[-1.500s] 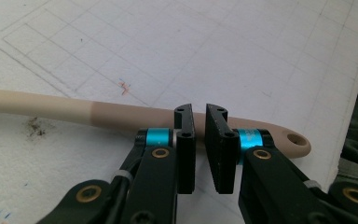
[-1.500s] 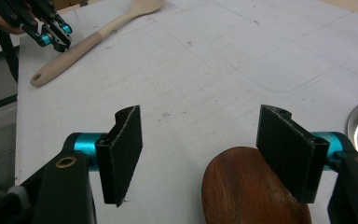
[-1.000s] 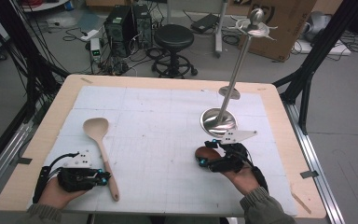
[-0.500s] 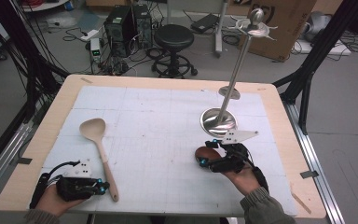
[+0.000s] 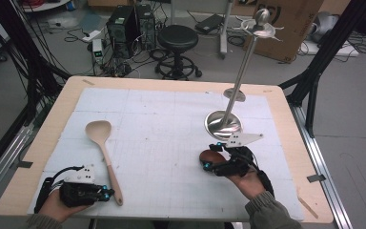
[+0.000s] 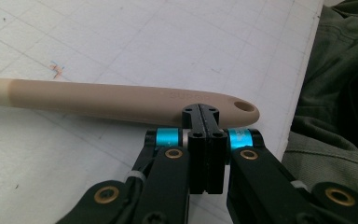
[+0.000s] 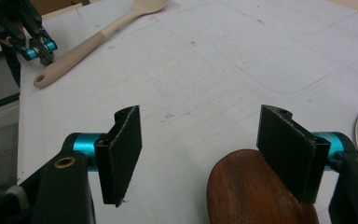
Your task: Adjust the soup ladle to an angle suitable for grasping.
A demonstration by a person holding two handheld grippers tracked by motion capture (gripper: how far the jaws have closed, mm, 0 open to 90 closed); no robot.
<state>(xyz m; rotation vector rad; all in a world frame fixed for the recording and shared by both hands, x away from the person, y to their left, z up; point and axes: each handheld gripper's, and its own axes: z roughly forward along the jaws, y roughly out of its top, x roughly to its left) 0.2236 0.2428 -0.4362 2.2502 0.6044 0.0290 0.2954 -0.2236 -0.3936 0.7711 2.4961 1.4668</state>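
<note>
I see a white gridded mat on the wooden table, the pale wooden spoon lying beside my pressed-together left gripper, my right gripper spread over a dark wooden piece

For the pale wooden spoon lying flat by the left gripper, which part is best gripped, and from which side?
Probably the thick handle end of the wooden spoon, just above its hanging hole, from directly above. The spoon lies flat on the mat with its handle end toward the person, right beside the left gripper, whose jaws are shut. They would need to open and straddle the round shaft across its width.
</note>
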